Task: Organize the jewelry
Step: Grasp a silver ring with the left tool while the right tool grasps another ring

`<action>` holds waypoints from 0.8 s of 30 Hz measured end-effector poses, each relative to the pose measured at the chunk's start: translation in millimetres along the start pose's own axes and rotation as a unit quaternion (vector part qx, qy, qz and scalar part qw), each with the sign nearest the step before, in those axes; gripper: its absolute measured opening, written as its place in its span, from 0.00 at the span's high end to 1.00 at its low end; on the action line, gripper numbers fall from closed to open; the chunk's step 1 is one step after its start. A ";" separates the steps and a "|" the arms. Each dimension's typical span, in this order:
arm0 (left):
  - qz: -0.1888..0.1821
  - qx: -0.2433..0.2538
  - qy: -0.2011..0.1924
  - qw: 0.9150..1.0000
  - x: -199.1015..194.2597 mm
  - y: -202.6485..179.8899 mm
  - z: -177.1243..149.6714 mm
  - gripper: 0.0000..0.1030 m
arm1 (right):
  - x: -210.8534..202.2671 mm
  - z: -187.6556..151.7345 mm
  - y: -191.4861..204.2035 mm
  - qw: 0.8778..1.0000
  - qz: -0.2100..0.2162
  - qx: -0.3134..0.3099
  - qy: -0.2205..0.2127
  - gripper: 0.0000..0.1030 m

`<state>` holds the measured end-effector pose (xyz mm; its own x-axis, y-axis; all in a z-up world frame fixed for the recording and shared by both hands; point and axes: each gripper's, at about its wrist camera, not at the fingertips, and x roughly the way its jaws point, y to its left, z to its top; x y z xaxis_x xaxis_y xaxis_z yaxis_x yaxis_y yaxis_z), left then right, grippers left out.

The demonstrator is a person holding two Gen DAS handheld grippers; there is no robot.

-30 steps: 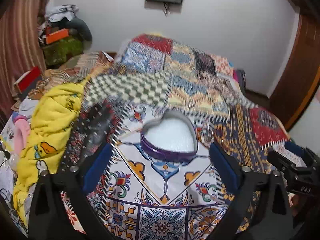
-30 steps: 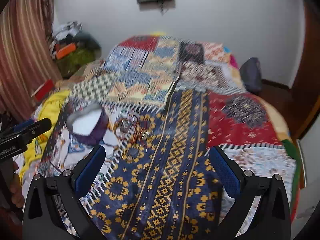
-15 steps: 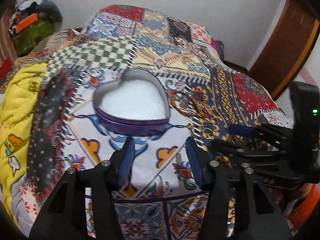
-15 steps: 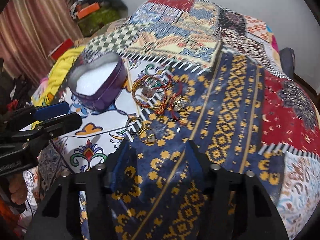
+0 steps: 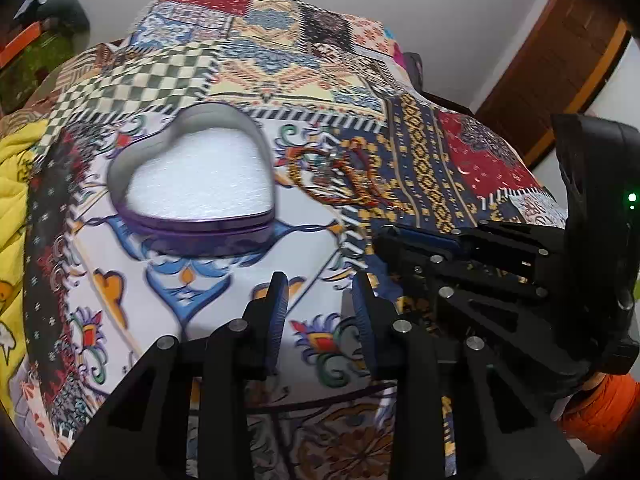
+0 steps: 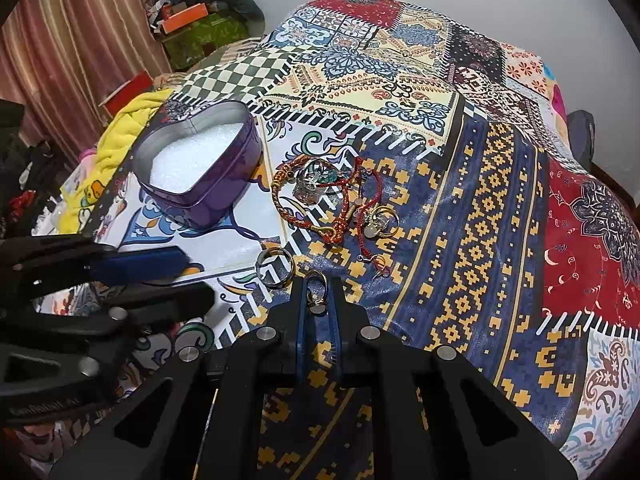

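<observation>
My right hand-held gripper [image 6: 316,300] is nearly closed around a ring [image 6: 317,294] on the bed [image 6: 460,220]; tin [image 6: 200,168] lies at ten o'clock. Left hand-held gripper [image 5: 318,300] hangs half-open, empty.

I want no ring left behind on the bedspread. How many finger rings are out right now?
3. A small ring sits between the right gripper's fingers, a silver band lies just left of it, and a gold ring lies by the red cord bracelet. The tangle may hide more.

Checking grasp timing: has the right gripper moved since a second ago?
Yes. The right gripper has come down and forward toward the purple heart-shaped tin, its jaws now nearly closed around a small gold ring.
</observation>
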<state>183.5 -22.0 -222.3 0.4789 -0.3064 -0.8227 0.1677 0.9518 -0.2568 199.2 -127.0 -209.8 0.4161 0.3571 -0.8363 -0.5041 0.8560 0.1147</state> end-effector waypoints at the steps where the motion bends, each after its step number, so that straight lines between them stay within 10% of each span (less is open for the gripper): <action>1: 0.000 0.006 0.003 1.000 2.6 -3.8 1.5 0.68 | -1.0 -0.3 -1.1 1.000 0.003 0.004 0.000 0.91; 24: 0.056 0.053 -0.002 0.997 35.1 -41.6 21.4 0.81 | -47.8 -9.8 -32.5 0.997 0.006 0.055 -0.059 0.91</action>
<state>211.8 -72.7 -229.7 0.5027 -0.1980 -0.8415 0.2026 0.9733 -0.1080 188.3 -175.6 -178.9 0.4993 0.4039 -0.7665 -0.4272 0.8844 0.1878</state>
